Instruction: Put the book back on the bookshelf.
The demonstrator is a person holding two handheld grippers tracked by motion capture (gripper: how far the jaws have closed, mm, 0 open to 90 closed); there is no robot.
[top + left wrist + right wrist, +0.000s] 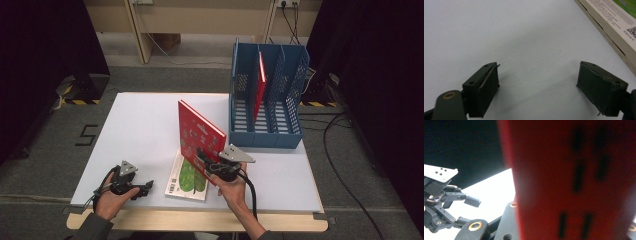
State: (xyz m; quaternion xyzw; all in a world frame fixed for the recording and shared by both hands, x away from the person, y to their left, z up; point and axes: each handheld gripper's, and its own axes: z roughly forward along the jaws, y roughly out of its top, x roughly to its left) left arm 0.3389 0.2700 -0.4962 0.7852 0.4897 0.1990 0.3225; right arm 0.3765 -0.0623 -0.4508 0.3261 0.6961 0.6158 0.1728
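Observation:
A red book (199, 134) stands tilted above the white table (140, 125), and my right gripper (206, 162) is shut on its lower edge. In the right gripper view the red cover (579, 177) is blurred and very close. Under it a green-and-white book (186, 181) lies flat near the front edge; its spine edge (614, 32) appears at the upper right of the left gripper view. My left gripper (146, 188) rests on the table at the front left, open with nothing between its pads (482, 91). It also shows as the left gripper (470, 210) in the right gripper view.
A blue three-slot file rack (267, 97) stands at the table's back right, with another red book (260, 85) upright in its middle slot. Cables (345, 165) run over the floor on the right. Wooden furniture legs (140, 35) stand beyond the table.

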